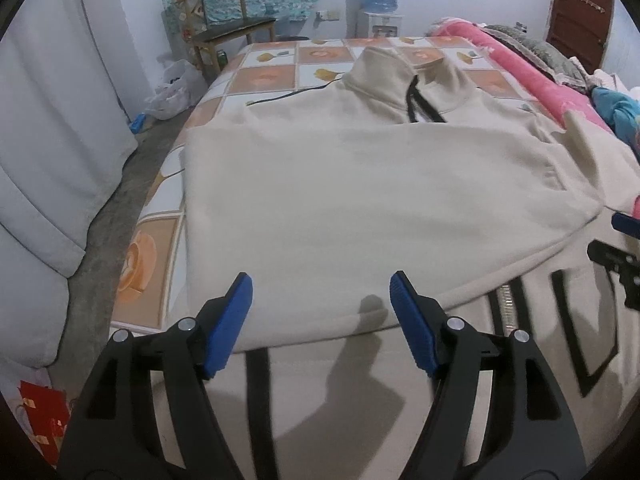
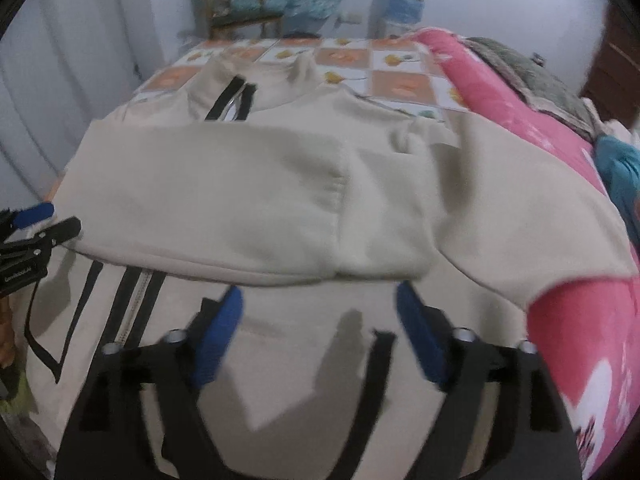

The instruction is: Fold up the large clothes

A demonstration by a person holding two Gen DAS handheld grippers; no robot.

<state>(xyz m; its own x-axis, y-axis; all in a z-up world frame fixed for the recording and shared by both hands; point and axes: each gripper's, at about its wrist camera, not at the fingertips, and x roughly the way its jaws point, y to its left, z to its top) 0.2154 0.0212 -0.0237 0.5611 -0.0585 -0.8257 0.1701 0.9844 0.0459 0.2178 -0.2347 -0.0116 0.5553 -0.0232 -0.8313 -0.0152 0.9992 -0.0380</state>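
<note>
Cream zip-up jacket (image 1: pixel 360 200) lies folded across the bed (image 1: pixel 264 80) — left hand-held gripper (image 1: pixel 321 292) and right hand-held gripper (image 2: pixel 319 304) both spread apart, gripping nothing.

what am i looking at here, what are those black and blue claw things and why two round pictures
Each claw is a hand-held two-finger gripper that a person carries, with a wide-angle camera looking along its fingers; hence two round pictures. One shows the left gripper, the other the right gripper. Both are open and hold nothing. Under them a cream zip-up sweatshirt lies on a bed with a tiled-pattern sheet, one sleeve folded across its front. A pink blanket lies along the bed's right side.
</note>
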